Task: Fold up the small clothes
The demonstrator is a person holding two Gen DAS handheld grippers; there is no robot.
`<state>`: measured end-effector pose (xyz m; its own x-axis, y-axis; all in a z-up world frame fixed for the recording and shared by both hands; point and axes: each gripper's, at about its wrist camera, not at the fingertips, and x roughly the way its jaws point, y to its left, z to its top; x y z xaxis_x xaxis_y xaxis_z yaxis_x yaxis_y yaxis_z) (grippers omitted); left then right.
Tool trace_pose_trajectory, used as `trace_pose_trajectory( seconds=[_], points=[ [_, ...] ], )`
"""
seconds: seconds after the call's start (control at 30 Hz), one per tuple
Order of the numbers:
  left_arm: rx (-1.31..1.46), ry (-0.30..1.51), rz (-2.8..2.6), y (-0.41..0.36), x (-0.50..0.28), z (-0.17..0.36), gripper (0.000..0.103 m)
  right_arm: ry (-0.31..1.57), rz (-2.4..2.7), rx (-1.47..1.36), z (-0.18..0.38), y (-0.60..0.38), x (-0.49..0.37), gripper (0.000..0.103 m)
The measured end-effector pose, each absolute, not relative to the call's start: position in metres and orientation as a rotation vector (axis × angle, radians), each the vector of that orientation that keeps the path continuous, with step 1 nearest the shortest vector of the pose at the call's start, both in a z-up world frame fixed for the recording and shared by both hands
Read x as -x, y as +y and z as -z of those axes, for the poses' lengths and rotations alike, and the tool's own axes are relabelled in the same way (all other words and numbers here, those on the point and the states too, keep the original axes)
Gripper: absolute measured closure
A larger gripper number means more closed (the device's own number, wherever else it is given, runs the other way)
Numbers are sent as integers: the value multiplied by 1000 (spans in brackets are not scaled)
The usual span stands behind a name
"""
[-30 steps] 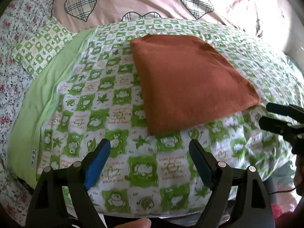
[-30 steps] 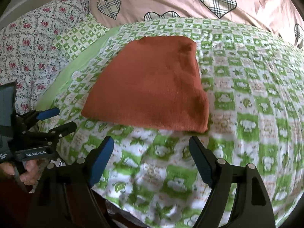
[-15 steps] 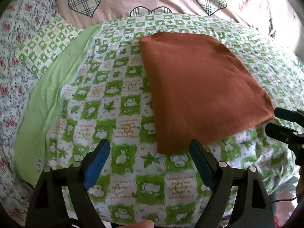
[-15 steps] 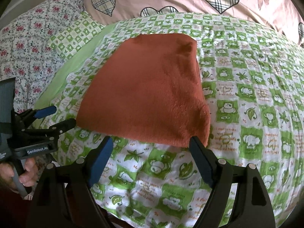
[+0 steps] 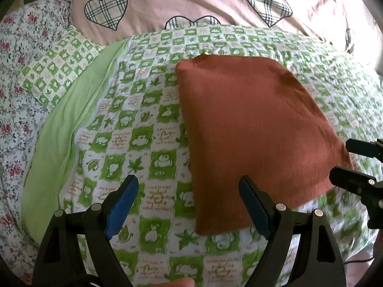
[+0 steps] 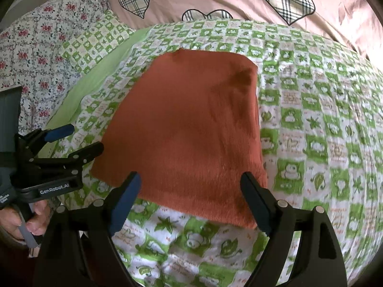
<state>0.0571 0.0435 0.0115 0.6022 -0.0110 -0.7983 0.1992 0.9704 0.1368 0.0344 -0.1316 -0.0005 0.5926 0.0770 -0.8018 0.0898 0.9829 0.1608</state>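
A rust-orange knitted garment [image 5: 251,131] lies flat and folded into a rough rectangle on the green-and-white checked blanket [image 5: 143,143]. It also shows in the right wrist view [image 6: 191,134]. My left gripper [image 5: 189,205] is open and empty, at the garment's near left corner. My right gripper [image 6: 191,198] is open and empty, straddling the garment's near edge. The right gripper shows at the right edge of the left wrist view [image 5: 359,165]. The left gripper shows at the left of the right wrist view [image 6: 69,141].
A pink duvet with plaid hearts [image 5: 215,2] lies behind the blanket. A floral sheet [image 5: 16,76] and a checked pillow [image 5: 59,64] lie at the left. A plain green strip [image 5: 59,131] borders the blanket's left side.
Both grippers have moved forward toward the garment, which now looms larger and reaches between the fingers. Both stay open. The garment has not moved.
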Motion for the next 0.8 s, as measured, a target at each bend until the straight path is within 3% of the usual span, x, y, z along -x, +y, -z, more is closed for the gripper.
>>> trace_pose_trajectory(
  seconds=[0.8],
  points=[
    [-161,949,139,39,-82,-8,16,936,-2,-212,-1,-143,-65,17]
  ],
)
